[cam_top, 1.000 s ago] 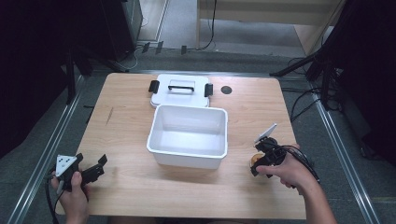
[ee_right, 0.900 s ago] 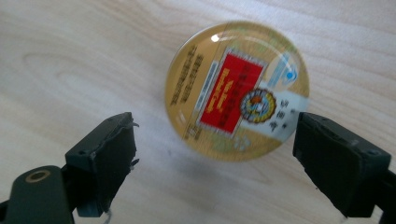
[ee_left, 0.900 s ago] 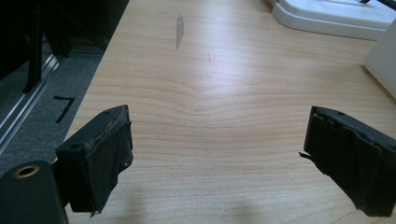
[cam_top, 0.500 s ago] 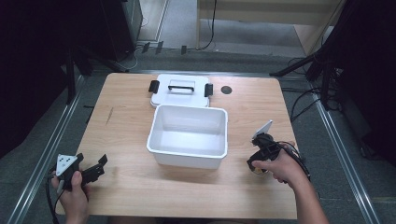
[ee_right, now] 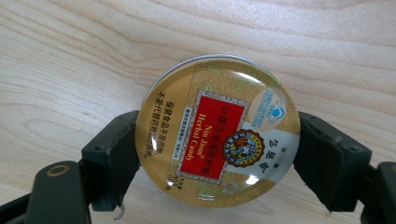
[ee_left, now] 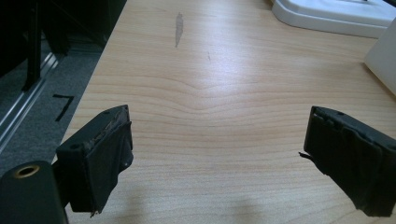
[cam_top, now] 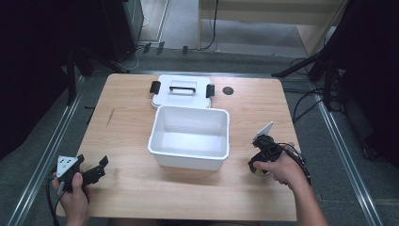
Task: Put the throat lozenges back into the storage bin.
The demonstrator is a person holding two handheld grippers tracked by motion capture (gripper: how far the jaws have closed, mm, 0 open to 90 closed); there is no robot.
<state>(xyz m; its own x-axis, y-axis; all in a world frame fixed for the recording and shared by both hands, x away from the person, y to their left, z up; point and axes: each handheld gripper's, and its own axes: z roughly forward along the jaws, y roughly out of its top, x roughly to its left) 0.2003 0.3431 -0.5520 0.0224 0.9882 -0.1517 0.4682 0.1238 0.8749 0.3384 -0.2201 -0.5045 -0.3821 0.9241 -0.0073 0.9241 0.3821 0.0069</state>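
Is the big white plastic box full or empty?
Empty. The high view looks straight into the white rectangular plastic box: just its bare white floor shows. Its white lid lies behind it.

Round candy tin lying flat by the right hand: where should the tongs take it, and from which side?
Across its rim, from above. The tin lies flat on the table, lid up, so only its low round edge offers opposing faces. The right tongs have just been closing, their pads pressing opposite sides of that edge.

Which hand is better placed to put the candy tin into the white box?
Right. The right gripper already clamps the candy tin beside the white box; the left gripper is open over bare table.
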